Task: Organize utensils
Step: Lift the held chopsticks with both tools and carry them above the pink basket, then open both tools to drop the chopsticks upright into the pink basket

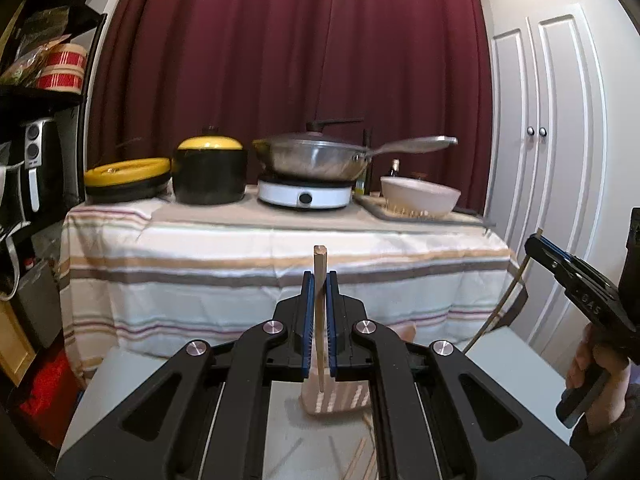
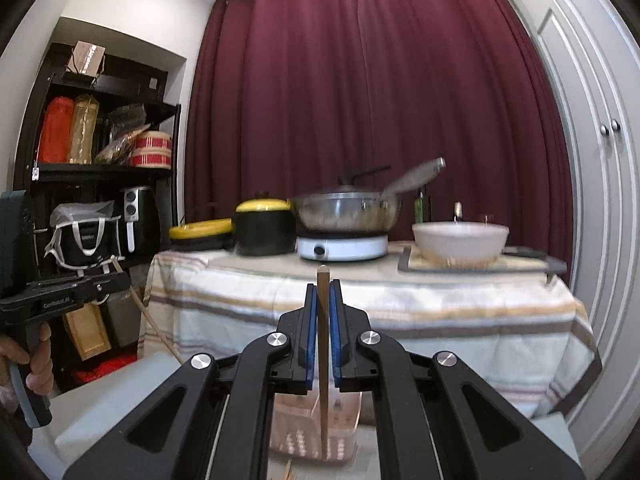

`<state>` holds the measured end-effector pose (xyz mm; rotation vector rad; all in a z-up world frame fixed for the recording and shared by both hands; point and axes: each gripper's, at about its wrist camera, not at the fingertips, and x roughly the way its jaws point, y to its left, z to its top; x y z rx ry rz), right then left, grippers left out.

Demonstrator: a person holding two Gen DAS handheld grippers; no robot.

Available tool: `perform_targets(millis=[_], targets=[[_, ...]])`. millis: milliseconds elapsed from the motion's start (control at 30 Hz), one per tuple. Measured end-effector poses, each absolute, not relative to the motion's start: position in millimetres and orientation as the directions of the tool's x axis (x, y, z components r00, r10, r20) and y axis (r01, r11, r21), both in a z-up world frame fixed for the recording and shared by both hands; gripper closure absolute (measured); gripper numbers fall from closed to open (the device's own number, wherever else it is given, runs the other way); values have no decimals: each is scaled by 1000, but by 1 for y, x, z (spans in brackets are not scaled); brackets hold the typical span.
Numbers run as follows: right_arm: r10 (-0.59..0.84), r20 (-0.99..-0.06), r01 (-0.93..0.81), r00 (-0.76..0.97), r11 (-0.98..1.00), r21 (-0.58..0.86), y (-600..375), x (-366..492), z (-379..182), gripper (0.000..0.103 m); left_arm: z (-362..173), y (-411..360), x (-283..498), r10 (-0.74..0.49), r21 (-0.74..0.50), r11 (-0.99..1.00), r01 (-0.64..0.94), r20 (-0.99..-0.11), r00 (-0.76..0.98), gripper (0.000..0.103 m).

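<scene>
Wooden chopsticks are clamped one in each tool: a pale square-section chopstick [image 1: 319, 320] stands upright between the blue pads of the left tool [image 1: 319, 280], and a darker wooden chopstick [image 2: 322, 340] is likewise pinched upright in the right tool [image 2: 323, 288]. Just beyond and below both tools, on the grey bench [image 1: 132, 376], a translucent slotted plastic utensil holder [image 2: 316, 428] waits, so each long axis is judged already aligned for lowering in. Loose chopsticks [image 1: 356, 460] lie beside it.
</scene>
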<state>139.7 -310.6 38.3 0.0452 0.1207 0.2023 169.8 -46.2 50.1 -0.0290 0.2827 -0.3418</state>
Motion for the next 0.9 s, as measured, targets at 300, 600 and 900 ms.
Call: perform_targets(millis=[300,600,900], targets=[[197,-74,-194,978,980,47,-308,197,40,96,52,-67,215,-339,-69,940,333,-273,900,97],[191,-179,-176,965,980,95,-314,237,-11,96,4,-77,252,-339,-85,939,332,-367,866,97],[201,-291,-166,935,976,141,-315,253,-51,87,-28,-77,259,-340,-94,939,331,-387,857,44]])
